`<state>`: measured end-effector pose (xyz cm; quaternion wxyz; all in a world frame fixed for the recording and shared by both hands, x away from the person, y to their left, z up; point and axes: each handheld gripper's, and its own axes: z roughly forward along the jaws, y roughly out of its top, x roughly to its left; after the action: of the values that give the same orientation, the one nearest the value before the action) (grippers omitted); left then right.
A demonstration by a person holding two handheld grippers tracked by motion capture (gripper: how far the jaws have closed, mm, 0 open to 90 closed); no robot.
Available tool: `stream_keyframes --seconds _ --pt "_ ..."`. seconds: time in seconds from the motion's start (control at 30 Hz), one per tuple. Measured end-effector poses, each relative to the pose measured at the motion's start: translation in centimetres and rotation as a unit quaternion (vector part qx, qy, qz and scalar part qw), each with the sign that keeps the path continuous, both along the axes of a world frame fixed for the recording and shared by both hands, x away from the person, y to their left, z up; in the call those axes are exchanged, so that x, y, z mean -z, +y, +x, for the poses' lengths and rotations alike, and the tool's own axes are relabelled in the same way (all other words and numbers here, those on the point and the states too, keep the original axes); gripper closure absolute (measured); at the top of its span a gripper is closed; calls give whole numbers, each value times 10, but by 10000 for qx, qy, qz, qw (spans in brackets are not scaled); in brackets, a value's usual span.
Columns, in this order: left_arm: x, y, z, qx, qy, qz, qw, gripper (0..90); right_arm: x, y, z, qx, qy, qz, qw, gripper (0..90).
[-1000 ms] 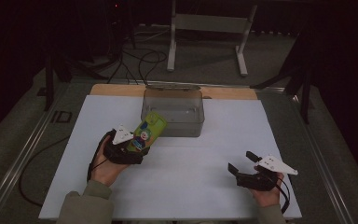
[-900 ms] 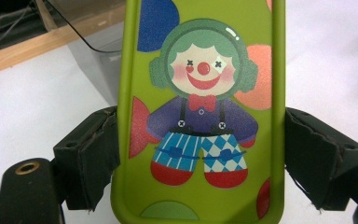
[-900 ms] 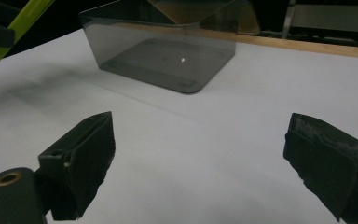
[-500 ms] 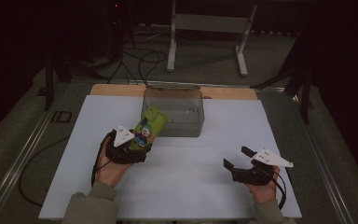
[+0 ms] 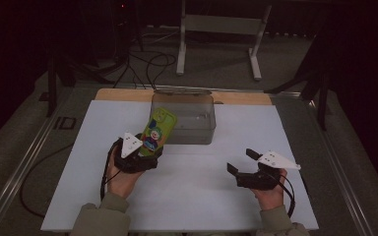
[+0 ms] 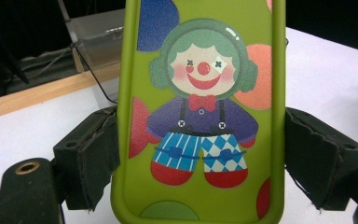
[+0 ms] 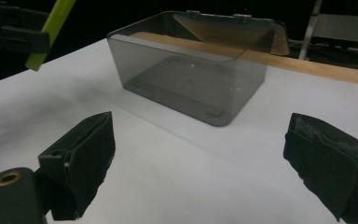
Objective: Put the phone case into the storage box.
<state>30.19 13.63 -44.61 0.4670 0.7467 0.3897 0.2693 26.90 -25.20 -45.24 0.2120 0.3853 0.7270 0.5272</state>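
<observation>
Nearest to me, the person's two hands come in over the white tabletop [image 5: 187,196], each carrying a hand-held gripper. The right hand-held gripper [image 5: 242,161] sits low at the near right, its two black jaws spread wide with nothing between them; in the right gripper view only bare white surface lies between the padded faces [image 7: 93,154].

To the left and a little farther in, the left hand-held gripper [image 5: 145,147] pinches a flat lime-green phone case printed with a clown figure [image 5: 156,132]. In the left gripper view the foam pads [image 6: 98,154] press against the case's two long edges, one on each side, about at the height of the clown's legs (green hair, red nose, purple shirt, blue-and-white trousers, all facing the camera). The case is lifted clear of the tabletop and tilts away from the person, its upper end leaning toward the box behind it.

Just beyond the case stands a smoky-grey translucent plastic box [image 5: 189,118], rectangular and open at the top, resting near the far middle of the white surface. From above, the top of the case overlaps the box's near left corner; whether the two touch I cannot tell.

Behind the box a pale wooden strip [image 5: 246,97] runs along the tabletop's far edge.
</observation>
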Motion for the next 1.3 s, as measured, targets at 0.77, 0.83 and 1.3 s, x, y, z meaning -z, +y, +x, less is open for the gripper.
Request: stream_keyframes --seconds 0.77,0.83,1.3 --pt "-2 -13 -6 3 -272 -139 9995 169 -20 59 19 -631 66 331 9974 88" --pt "-2 -13 -6 12 -265 -156 9995 169 -22 65 21 -670 70 314 9972 88" --pt "-1 -19 -9 33 -232 -288 9993 169 -33 90 31 -870 72 449 9952 88"
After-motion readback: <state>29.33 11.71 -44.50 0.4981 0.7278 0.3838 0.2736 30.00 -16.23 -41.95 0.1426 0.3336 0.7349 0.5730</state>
